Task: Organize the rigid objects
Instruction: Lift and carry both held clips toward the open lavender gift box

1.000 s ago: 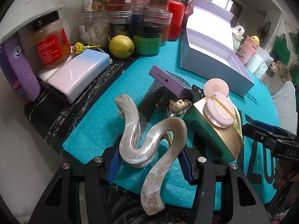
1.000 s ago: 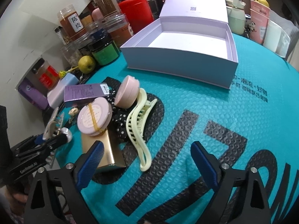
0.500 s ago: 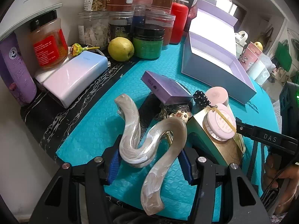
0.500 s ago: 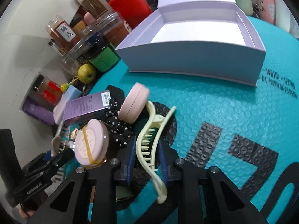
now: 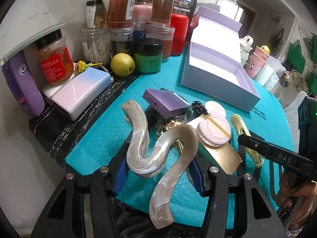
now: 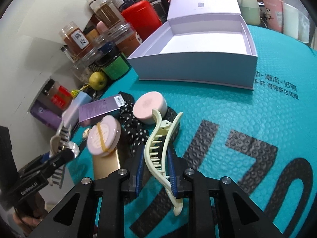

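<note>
Both grippers are clamped on hair clips.
The left gripper (image 5: 158, 170) holds a pearly clip (image 5: 158, 150); the right gripper (image 6: 155, 170), marked "DAS", pinches a cream clip (image 6: 160, 148); a jar (image 6: 76, 39) reads "陈皮".

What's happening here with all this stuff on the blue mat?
A person is tidying small items using a handheld gripper in each hand. The left gripper is clamped on a wavy pearly hair clip. The right gripper is closed on a pale yellow claw clip beside a pile of small boxes and tins. An open lilac box sits farther back on the mat with nothing visible inside it.
</note>
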### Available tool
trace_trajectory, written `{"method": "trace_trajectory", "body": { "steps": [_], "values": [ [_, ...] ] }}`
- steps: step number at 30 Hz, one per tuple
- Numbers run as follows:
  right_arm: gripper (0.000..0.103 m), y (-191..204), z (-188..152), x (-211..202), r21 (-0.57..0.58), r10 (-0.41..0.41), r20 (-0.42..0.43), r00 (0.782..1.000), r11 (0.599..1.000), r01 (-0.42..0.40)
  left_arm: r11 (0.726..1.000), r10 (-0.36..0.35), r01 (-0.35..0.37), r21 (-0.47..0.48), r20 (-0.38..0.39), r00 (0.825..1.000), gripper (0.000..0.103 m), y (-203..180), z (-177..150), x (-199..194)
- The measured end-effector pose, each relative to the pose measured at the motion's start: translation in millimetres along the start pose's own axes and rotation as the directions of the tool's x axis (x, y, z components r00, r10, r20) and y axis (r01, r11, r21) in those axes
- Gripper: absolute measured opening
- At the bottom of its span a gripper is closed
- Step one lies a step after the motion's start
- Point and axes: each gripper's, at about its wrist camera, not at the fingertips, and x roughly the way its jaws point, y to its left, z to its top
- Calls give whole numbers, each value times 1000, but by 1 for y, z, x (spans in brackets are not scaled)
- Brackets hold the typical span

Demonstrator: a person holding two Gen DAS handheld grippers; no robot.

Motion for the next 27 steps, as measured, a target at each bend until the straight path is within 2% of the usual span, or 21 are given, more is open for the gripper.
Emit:
{"method": "trace_trajectory", "body": {
  "steps": [14,27],
  "values": [
    [22,-2,-37,-40,-30,-22,43,999,999,24,994,-66,67,86,-5,998,54,-37,-19,-12],
    [22,-13,-59,-76,3,-73,75,995,997,73,962,-154,157,222,-32,988,54,-81,-24,-13]
  ]
}}
